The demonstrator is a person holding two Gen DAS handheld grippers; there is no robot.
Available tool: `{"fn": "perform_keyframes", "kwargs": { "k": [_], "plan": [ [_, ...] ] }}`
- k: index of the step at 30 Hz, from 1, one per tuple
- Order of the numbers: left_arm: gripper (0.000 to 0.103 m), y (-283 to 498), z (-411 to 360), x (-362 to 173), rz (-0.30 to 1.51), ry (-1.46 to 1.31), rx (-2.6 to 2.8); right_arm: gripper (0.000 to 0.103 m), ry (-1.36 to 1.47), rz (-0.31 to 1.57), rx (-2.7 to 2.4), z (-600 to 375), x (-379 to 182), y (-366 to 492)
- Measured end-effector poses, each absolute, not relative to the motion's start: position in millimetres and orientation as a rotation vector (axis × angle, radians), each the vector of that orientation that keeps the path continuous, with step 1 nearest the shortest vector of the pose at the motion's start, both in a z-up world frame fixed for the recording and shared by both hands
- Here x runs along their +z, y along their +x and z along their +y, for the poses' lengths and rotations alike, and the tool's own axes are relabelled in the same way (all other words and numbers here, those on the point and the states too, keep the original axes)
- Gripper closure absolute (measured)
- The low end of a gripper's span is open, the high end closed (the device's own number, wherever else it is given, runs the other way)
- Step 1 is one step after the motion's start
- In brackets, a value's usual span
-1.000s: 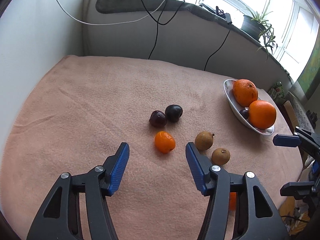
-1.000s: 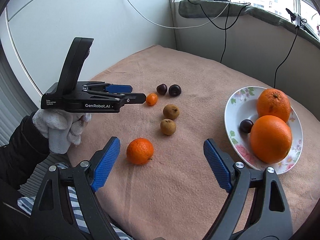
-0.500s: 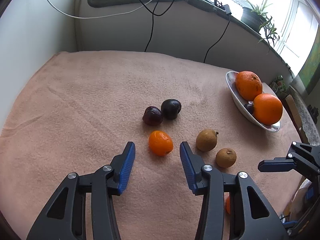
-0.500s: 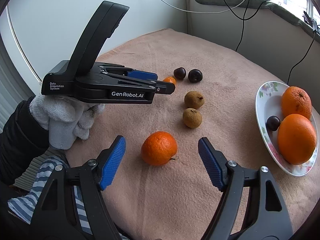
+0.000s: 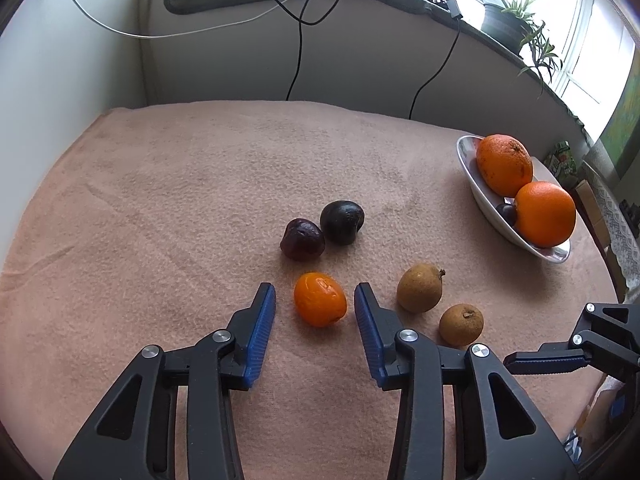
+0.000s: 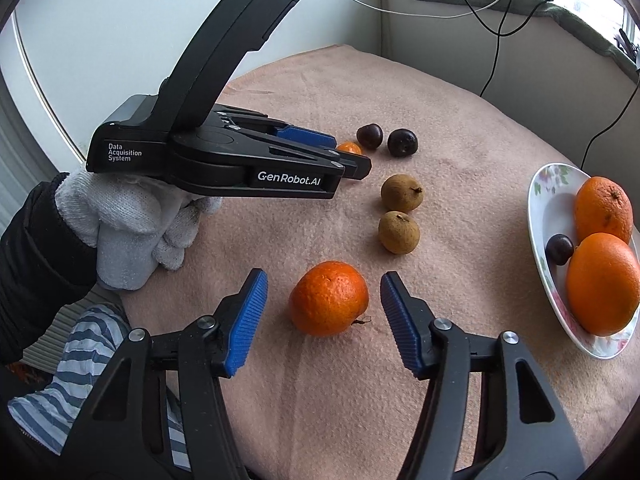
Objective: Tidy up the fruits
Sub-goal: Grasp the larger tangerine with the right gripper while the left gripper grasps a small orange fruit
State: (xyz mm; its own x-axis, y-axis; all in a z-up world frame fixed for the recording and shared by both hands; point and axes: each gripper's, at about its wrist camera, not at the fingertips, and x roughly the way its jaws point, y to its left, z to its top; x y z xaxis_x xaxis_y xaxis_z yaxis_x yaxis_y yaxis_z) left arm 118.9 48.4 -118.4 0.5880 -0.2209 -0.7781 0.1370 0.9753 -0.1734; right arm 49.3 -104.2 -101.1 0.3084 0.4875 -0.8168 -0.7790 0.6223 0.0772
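Both grippers closing in on orange fruit, neither touching yet.

The left gripper (image 5: 315, 300) has been narrowing around a small glossy orange fruit (image 5: 320, 299); the right gripper (image 6: 323, 300) likewise around a tangerine (image 6: 328, 298). Gaps show beside each. Plate (image 6: 538, 216) sits rightward.

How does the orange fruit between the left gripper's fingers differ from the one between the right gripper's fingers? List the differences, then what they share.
The left gripper frames a kumquat: small, oval, smooth and glossy. The right gripper frames a mandarin: bigger, rounder, with dull, pitted skin. The mandarin has a dry stalk lying at its base; the kumquat shows none. Both are orange, rest on the pink cloth, and sit between jaws that have just been closing but do not yet touch them.
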Motion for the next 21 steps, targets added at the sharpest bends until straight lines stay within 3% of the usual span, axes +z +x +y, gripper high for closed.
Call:
{"fn": "perform_keyframes", "kwargs": {
  "k": [9,21],
  "plan": [
    [0.066,120.4,48.4,-118.9,0.921,-0.092,-0.206,0.046,-0.366,0.942,0.859,-104.8,-103.7,52.2],
    [0.077,122.6,54.3,-118.6,0.923,-0.127,-0.214,0.059,-0.358,0.959,0.863,-106.4,-105.8,54.3]
  ]
}}
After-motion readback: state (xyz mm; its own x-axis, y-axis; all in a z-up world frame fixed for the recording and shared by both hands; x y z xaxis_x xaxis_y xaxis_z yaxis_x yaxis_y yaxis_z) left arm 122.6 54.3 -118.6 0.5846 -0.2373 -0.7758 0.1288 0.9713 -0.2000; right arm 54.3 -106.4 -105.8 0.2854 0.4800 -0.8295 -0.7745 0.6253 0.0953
